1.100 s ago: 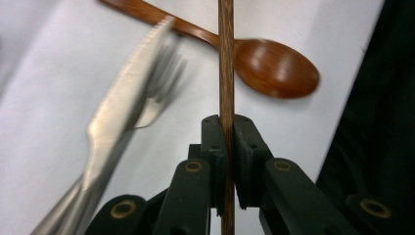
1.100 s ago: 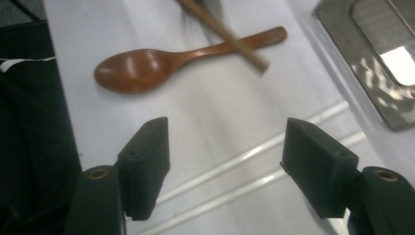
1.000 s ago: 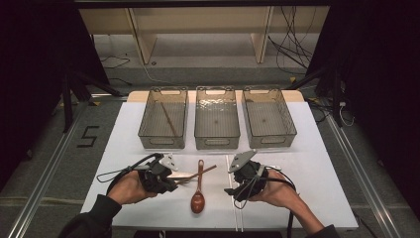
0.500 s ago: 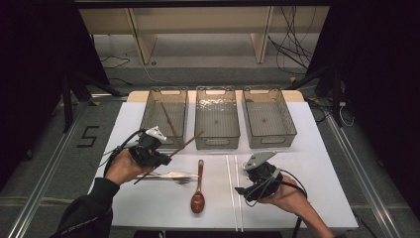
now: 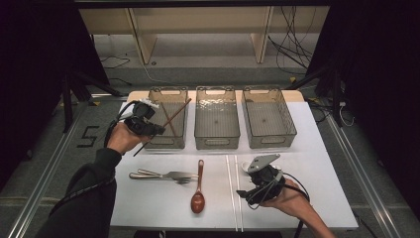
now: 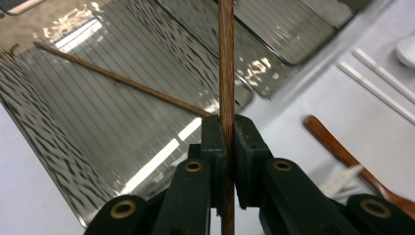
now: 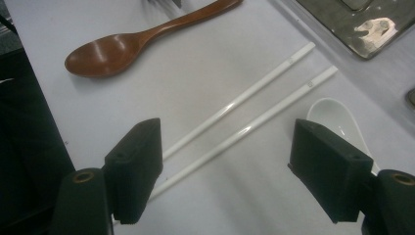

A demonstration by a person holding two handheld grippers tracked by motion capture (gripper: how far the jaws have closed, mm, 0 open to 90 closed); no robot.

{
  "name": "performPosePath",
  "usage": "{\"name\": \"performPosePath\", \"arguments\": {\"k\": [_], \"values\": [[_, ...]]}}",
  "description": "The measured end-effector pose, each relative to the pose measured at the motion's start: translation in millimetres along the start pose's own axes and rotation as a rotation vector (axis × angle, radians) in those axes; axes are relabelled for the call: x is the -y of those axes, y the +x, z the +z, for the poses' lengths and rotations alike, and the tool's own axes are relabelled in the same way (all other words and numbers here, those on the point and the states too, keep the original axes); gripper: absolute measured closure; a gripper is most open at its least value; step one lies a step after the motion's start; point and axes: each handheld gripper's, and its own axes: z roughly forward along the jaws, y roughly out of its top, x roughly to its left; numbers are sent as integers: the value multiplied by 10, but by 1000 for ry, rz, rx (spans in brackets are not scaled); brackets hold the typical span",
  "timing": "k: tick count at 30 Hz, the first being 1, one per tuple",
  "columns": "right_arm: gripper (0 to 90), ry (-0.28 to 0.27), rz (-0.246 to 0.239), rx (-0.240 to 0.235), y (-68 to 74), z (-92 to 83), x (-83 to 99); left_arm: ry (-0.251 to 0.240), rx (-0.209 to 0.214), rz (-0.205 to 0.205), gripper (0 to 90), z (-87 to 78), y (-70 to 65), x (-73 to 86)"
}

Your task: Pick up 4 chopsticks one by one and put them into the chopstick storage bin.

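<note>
My left gripper (image 5: 154,130) is shut on a brown wooden chopstick (image 5: 177,112), held slanting above the left clear bin (image 5: 167,92). In the left gripper view the pads clamp that held chopstick (image 6: 225,58) upright. A second brown chopstick (image 6: 117,78) lies on the floor of the left bin (image 6: 58,132). My right gripper (image 5: 242,192) hovers low at the front right. Its jaws have just been opening and stand open (image 7: 227,142), with nothing gripped. Two white chopsticks (image 7: 244,100) lie on the table beneath them, and a white spoon (image 7: 337,117) lies beside them.
A brown wooden spoon (image 5: 198,198) and metal forks (image 5: 163,174) lie on the white table's front middle. The middle bin (image 5: 217,144) and right bin (image 5: 270,141) stand in a row with the left one. Dark floor surrounds the table.
My left hand has lifted the brown chopstick off the table and carried it up and away to the left bin. My right gripper shifted slightly right.
</note>
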Motion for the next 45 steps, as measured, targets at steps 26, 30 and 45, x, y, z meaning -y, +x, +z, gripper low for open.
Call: {"name": "performPosePath", "arguments": {"k": [26, 30, 45], "values": [[278, 10, -6, -12, -1, 7, -16, -14, -63, -65, 839, 372, 544, -497], [278, 13, -6, -12, -2, 8, -13, -21, -67, -76, 839, 419, 575, -493], [278, 10, -14, -18, -5, 8, -22, -11, -112, -101, 830, 589, 650, -457]]}}
